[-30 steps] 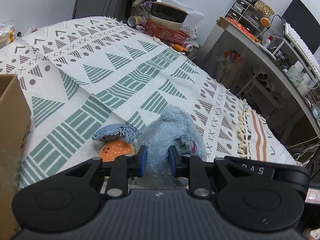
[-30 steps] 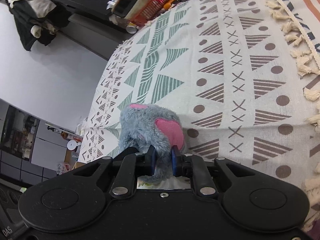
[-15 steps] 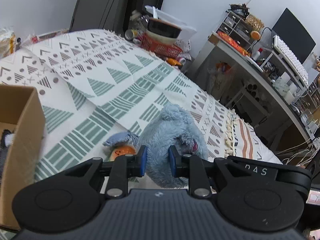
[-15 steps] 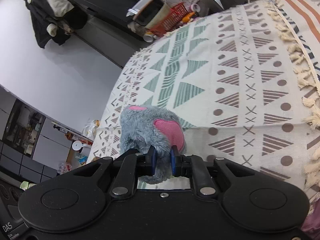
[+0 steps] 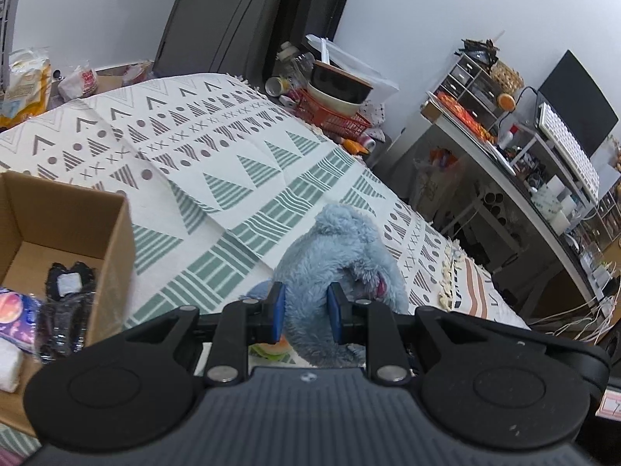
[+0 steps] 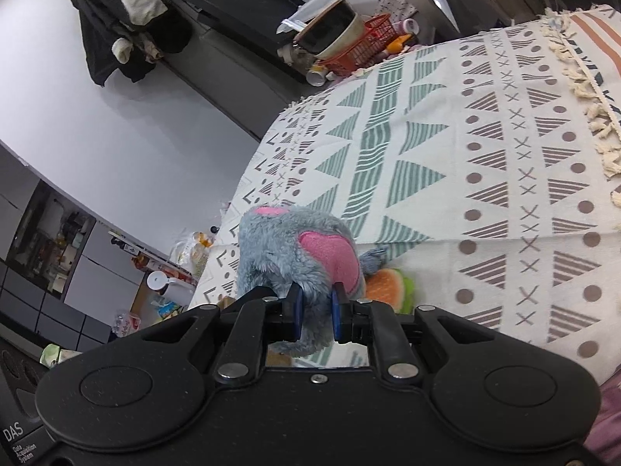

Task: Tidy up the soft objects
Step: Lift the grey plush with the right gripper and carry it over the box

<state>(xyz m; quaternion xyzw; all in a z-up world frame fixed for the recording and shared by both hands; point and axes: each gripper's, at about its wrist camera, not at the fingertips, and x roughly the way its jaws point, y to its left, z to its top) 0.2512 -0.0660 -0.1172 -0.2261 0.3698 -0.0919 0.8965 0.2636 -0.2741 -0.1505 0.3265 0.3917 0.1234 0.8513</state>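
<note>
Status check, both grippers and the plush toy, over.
Left gripper and right gripper both shut on the gray plush toy. Toy held above the patterned blanket. Cardboard box open at left, path looks clear.

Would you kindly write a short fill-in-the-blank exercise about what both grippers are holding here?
1. Both the left gripper and the right gripper are shut on the fluffy grey-blue plush ____.
2. The plush toy's ear lining is coloured ____.
3. The open brown box is made of ____.

Missing words: toy; pink; cardboard
</note>
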